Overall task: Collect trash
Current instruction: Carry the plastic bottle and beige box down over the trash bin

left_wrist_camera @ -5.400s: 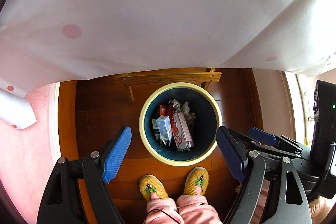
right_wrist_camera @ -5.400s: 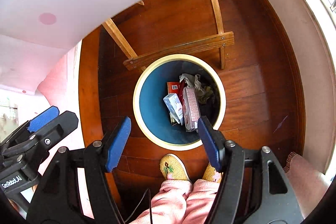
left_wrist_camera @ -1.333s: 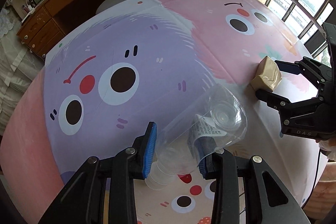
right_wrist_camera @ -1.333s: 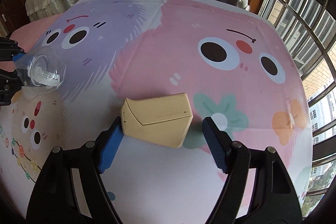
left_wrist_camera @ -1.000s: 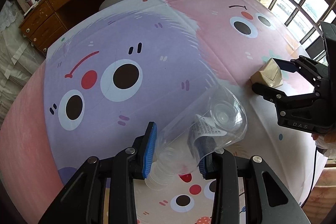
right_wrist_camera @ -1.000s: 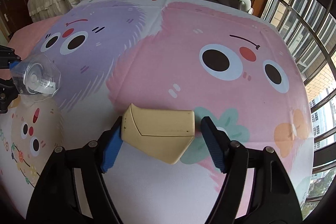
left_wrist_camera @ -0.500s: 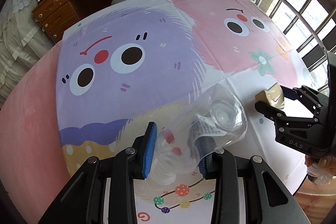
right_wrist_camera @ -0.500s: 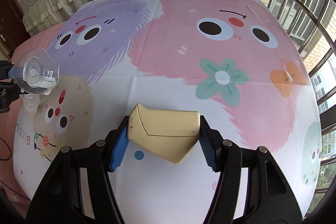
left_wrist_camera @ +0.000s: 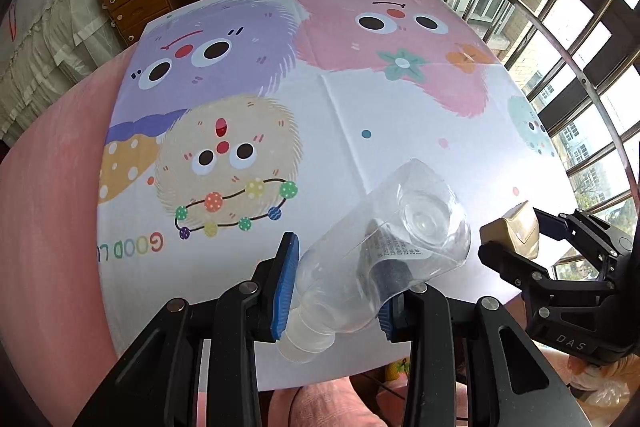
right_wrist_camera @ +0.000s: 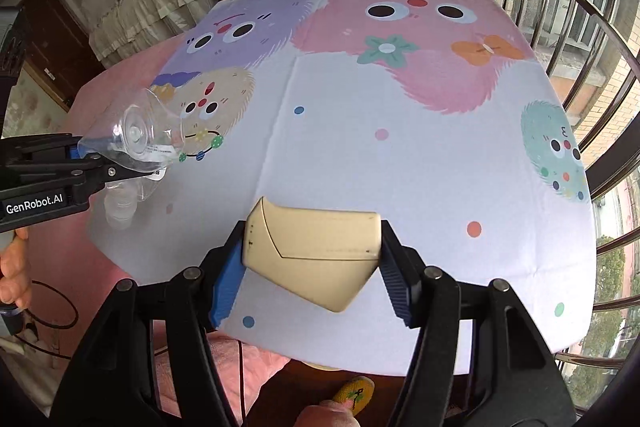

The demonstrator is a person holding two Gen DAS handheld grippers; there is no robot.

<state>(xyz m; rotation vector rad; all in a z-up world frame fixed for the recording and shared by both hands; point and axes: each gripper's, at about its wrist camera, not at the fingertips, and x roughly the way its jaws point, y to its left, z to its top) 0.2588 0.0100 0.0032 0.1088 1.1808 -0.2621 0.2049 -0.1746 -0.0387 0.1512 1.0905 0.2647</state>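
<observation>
Already loaded on both sides, and lifted clear above the near edge of the desk (right_wrist_camera: 400, 155) with its cartoon-monster cloth. Left gripper (left_wrist_camera: 334, 281): blue-padded fingers (left_wrist_camera: 285, 281) clamped across the neck end of a clear plastic bottle (left_wrist_camera: 384, 247), mouth hanging down and toward the holder, flat base tipped up and away to the far right, so long axis running obliquely out from the grip rather than across it. Right gripper (right_wrist_camera: 310, 275): fingers (right_wrist_camera: 226, 281) pressed onto the two short ends of a beige carton (right_wrist_camera: 316, 251), long axis lying straight across from pad to pad, level, folded point toward the near side. Seen from the left wrist, carton just right of the bottle's base, close but apart; from the right wrist, bottle well off to the far left.

Nothing else visible on the cloth, so probably the carry to a bin next. No bin in view; only a slippered foot (right_wrist_camera: 354, 393) on wooden floor below the near edge. Likely drop point down and near, under that edge. Bottle's overhanging base the part most apt to swing or catch on the way down.
</observation>
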